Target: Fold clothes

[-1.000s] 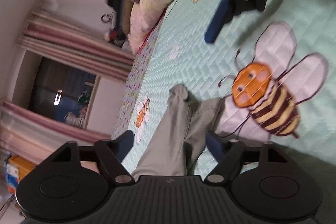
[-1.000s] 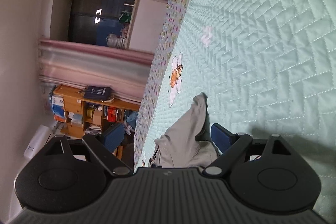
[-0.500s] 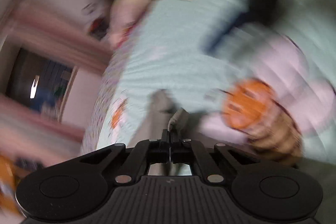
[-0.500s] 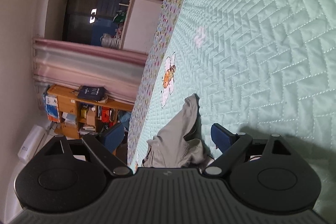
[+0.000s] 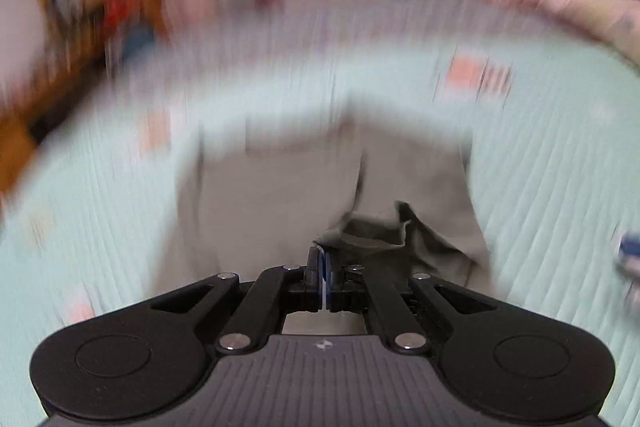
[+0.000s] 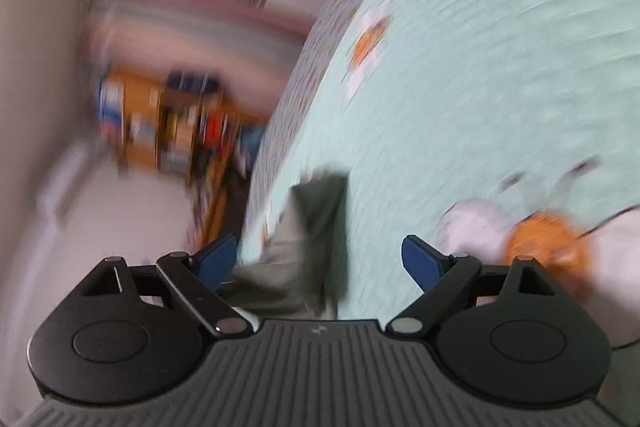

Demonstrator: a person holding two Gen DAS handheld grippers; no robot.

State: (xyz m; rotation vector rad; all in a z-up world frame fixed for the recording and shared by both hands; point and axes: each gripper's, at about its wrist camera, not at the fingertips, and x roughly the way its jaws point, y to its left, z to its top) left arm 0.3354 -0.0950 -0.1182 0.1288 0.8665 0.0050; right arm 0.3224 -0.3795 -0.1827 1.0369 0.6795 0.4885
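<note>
Folding barely begun: left tongs [image 5: 323, 269] pinched shut on an edge of the khaki trousers [image 5: 280, 195], right tongs [image 6: 318, 261] wide, holding nothing; trousers unfolded on the quilted bed [image 5: 552, 163].

A home bedroom: a bed under a mint quilted bedspread [image 6: 500, 75] with bee prints, pink striped curtains [image 6: 192, 23], a cluttered wooden bookshelf [image 6: 160, 123].
</note>
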